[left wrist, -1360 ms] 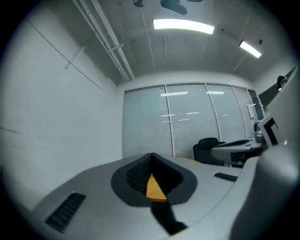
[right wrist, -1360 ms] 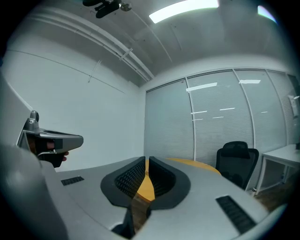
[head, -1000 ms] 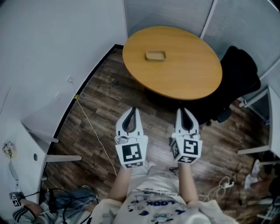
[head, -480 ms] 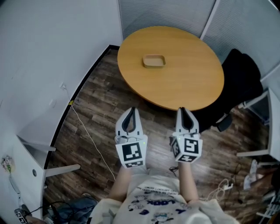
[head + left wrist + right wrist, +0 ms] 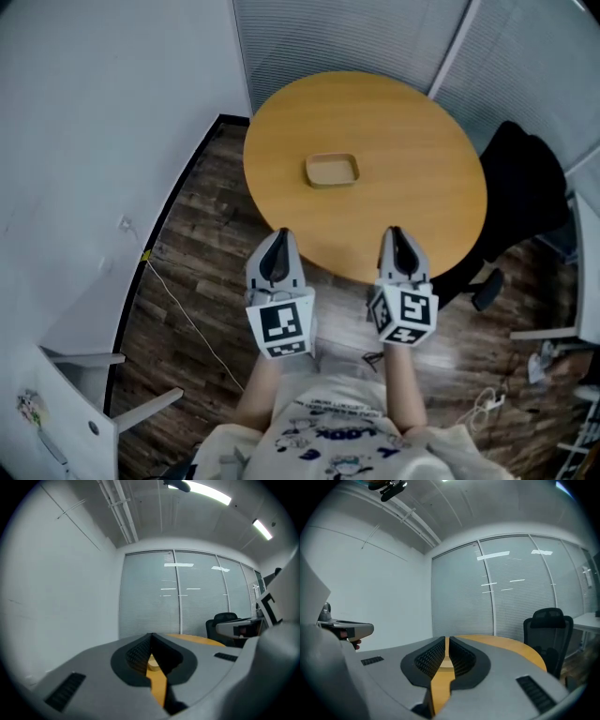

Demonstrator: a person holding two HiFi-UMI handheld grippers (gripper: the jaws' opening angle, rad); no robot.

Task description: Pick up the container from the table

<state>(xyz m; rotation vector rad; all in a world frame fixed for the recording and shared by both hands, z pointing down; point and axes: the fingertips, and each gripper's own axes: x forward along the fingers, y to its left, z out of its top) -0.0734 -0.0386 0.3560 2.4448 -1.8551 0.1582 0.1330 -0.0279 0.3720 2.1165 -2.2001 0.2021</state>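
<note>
The container point(image 5: 332, 170) is a shallow tan tray with rounded corners, lying alone near the middle of the round wooden table point(image 5: 412, 159). My left gripper point(image 5: 279, 236) and right gripper point(image 5: 395, 234) are held side by side over the table's near edge, well short of the container and apart from it. Both are shut with nothing in them. In the left gripper view the jaws of the left gripper point(image 5: 151, 635) meet at the tips, and a sliver of the container point(image 5: 153, 664) shows through the gap behind them. The right gripper point(image 5: 446, 639) points over the table point(image 5: 511, 646).
A black office chair point(image 5: 520, 187) stands against the table's right side and shows in the right gripper view as the chair point(image 5: 548, 625). A white wall runs along the left, blinds behind the table. A white cable point(image 5: 178, 305) lies on the dark wooden floor.
The person has stepped toward the table: table and container sit lower and nearer in the head view, and the grippers' tips now reach its near edge. Both grippers stay shut.
</note>
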